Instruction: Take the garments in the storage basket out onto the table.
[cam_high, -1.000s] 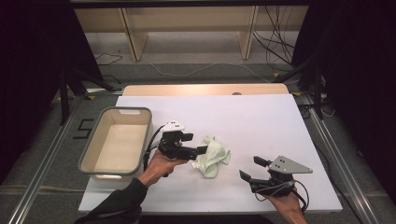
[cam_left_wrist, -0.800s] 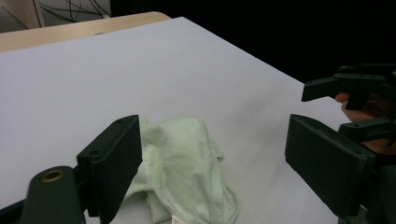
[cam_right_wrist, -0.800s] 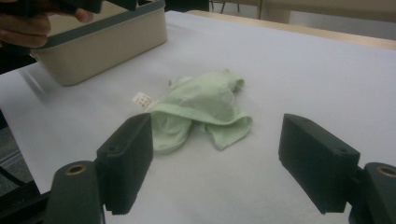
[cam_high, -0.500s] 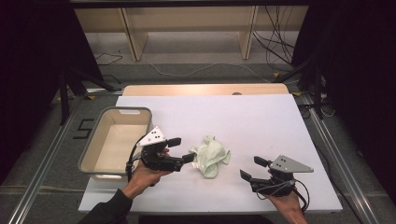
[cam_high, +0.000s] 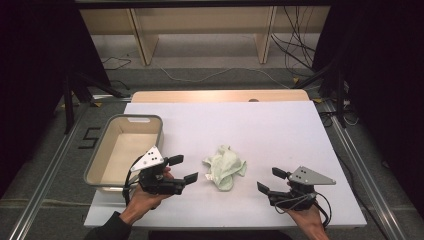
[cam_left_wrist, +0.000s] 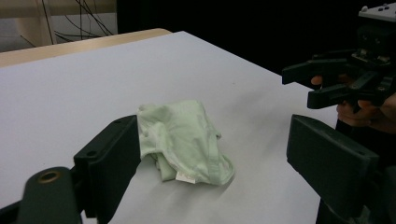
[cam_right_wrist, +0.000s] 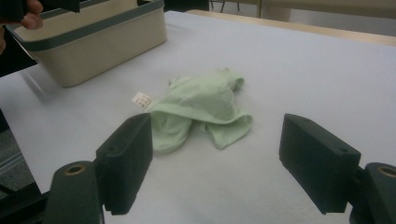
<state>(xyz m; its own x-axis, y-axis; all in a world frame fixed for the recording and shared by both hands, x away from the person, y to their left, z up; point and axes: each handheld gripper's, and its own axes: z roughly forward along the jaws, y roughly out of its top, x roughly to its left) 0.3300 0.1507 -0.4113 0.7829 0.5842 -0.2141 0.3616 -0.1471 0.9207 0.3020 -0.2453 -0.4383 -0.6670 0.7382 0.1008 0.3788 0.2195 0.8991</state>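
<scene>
A crumpled pale green cloth (cam_high: 225, 167) lies on the white table (cam_high: 260, 130), near its front middle. In the left gripper view the cloth (cam_left_wrist: 184, 140) rests just past the jaws, with a small white label at its near edge. My left gripper (cam_high: 183, 169) stands open to the left of the cloth, empty, apart from it. My right gripper (cam_high: 272, 180) is open and empty to the right of the cloth. In the right gripper view the cloth (cam_right_wrist: 201, 112) lies ahead between the wide jaws.
A beige bin (cam_high: 102, 165) with a grey rim stands at the table's left, beside my left hand; in the right gripper view the bin (cam_right_wrist: 93, 42) is at upper left. Beyond the table are wooden shelf legs and cables on the floor.
My left gripper has drawn back to the left, away from the cloth, and now sits beside the bin. The cloth lies free on the table. The right gripper has barely moved.
</scene>
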